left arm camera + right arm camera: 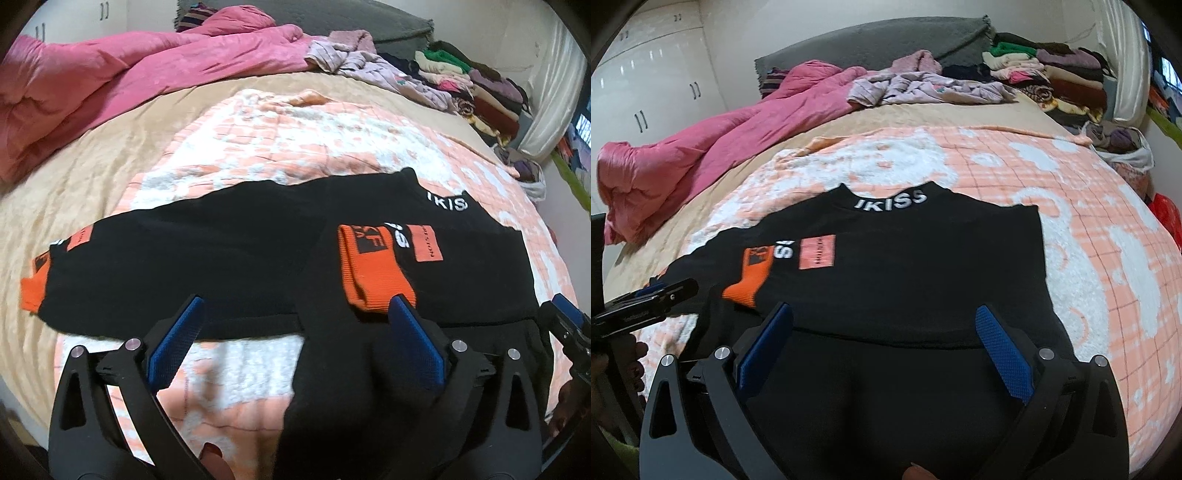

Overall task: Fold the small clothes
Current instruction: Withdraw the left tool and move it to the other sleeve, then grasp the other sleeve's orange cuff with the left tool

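A black sweatshirt (905, 266) with a white-lettered collar (890, 201) lies flat on the peach and white blanket (1089, 229). One sleeve is folded across the body and ends in an orange cuff (373, 266). The other sleeve stretches out left to a second orange cuff (33, 284). My left gripper (298, 300) hovers open over the near hem, nothing between its blue pads (177, 339). My right gripper (883, 308) is open above the hem on the right half, also empty. Each gripper shows at the edge of the other's view: right gripper (569, 325), left gripper (653, 295).
A pink duvet (92, 81) is bunched along the bed's far left. Loose lilac clothes (923, 88) and a stack of folded clothes (1052, 77) lie by the grey headboard (886, 40). A bag of clothes (1123, 147) sits at the right edge. White wardrobe doors (657, 81) stand behind.
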`<state>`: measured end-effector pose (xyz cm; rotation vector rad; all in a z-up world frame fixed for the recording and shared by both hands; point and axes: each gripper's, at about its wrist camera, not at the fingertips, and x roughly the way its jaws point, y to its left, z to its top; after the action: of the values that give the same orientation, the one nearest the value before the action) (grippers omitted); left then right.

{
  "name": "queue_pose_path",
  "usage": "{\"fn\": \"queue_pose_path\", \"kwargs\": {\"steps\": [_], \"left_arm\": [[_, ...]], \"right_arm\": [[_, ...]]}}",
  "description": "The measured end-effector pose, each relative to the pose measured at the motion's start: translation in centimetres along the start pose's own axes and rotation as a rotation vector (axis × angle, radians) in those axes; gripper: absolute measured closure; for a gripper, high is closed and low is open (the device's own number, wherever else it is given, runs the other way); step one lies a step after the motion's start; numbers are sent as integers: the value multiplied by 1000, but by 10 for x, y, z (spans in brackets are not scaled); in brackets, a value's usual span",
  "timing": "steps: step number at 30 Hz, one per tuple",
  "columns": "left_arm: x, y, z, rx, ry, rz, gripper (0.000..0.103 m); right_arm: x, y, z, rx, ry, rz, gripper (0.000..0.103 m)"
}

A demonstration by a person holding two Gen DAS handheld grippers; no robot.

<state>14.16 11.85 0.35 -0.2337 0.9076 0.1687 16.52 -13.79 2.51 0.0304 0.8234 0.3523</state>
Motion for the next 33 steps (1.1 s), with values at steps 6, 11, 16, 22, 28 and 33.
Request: {"fn": "queue_pose_path", "kwargs": {"steps": [6, 11, 16, 22, 28, 33], "left_arm": [[-6, 20, 0, -37, -12, 37, 10], [-12, 39, -1, -70, -22, 53, 10], [-17, 55, -1, -85, -33, 73, 10], [-20, 77, -4, -121, -31, 94, 10], [-22, 107, -7, -187, -28, 130, 10], [-24, 128, -9, -233, -32, 160, 10]], "right_arm": [[-1, 25, 5, -48, -5, 23, 5], [0, 45, 7, -94, -8, 42, 5], [3, 68, 11, -137, -9, 67, 5], [6, 95, 15, -185, -8, 91, 5], [9, 121, 17, -238, -14, 118, 4], [13, 140, 17, -274, -10, 142, 5]]}}
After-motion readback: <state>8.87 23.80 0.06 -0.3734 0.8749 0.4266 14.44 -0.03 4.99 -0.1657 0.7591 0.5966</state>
